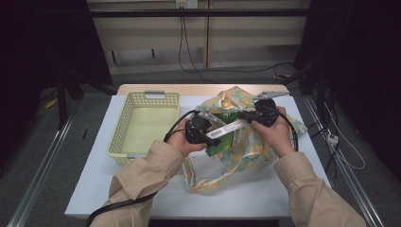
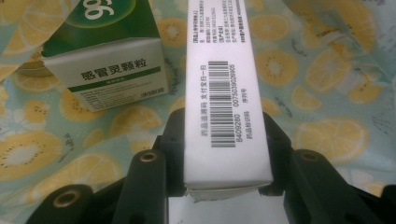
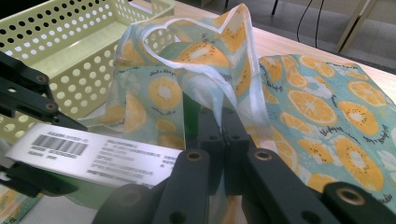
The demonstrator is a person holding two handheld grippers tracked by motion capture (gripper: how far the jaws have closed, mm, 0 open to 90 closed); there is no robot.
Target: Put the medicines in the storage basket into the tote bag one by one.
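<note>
The bag [image 1: 246, 142] is thin printed cloth, matt. The box [image 2: 224, 93] is smooth cardboard. At ten o'clock, the basket [image 1: 124, 124] is perforated glossy plastic.

White barcoded box [image 2: 227, 93] lying level above fruit-print bag [image 3: 322, 107], bag rim lifted, table's right half.

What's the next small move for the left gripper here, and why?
Probably ease the white box forward into the bag. The left gripper is clamped on the box's end, the right gripper pinches the bag's rim up, and a green box already lies on the fabric.
</note>
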